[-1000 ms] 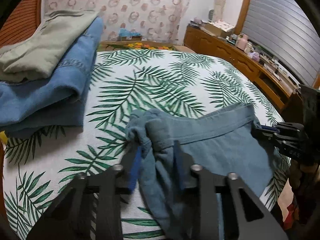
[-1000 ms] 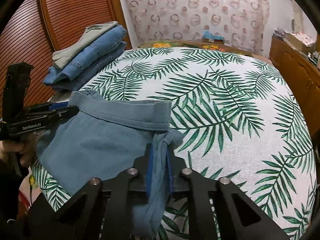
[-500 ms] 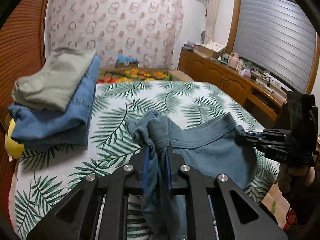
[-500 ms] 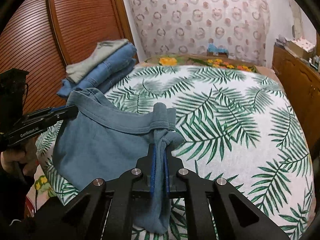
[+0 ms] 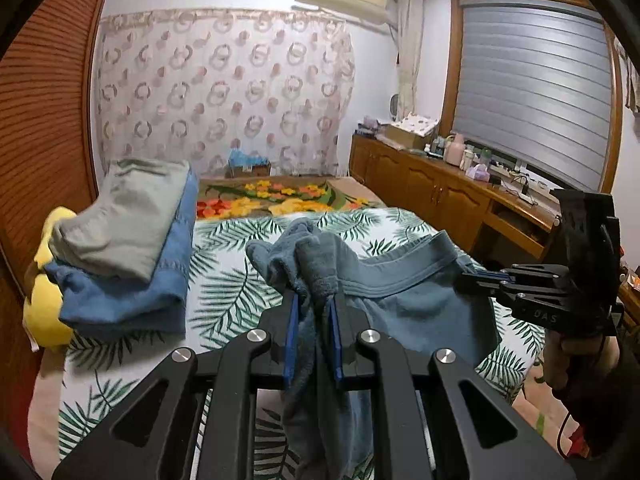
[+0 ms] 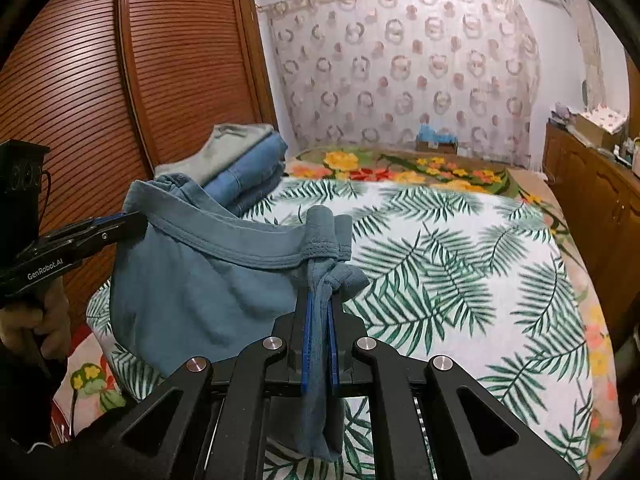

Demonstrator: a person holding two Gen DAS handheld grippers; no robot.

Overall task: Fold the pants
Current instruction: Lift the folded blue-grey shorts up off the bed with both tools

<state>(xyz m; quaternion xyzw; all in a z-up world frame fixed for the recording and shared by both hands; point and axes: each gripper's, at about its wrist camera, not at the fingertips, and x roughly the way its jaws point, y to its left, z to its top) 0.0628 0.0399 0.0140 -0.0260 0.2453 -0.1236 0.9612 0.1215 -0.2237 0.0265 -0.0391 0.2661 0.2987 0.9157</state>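
the fold had barely begun: the blue pants [image 5: 404, 300] were only picked up by the waistband, hanging slack over the near edge of the bed [image 6: 460, 264], with no crease yet made, so by the look of it the spreading, the leg-on-leg fold and the final halving were all still to do. the left hand-held gripper [image 5: 314, 320] was clamped on a bunched corner of the waistband, its blue pads pressing the cloth from both sides, and the right hand-held gripper [image 6: 320, 320] pinched the opposite corner in the same way, a twist of fabric trailing down between its jaws. the waistband sagged in a shallow curve between the two grips, and the body of the garment drooped below it. the cloth looked like soft, matte, washed cotton knit, with a stitched ribbed band at the top and loose rumpled folds, likely to slump rather than hold a line. the bed wore a smooth white sheet printed with green palm fronds, with a flowered cover beyond it. at the far left corner a stack of folded clothes [image 5: 132, 248] sat apart from the pants: pale grey-green on top, denim blue beneath, thicker and squarer in shape, suggesting earlier pieces already finished.
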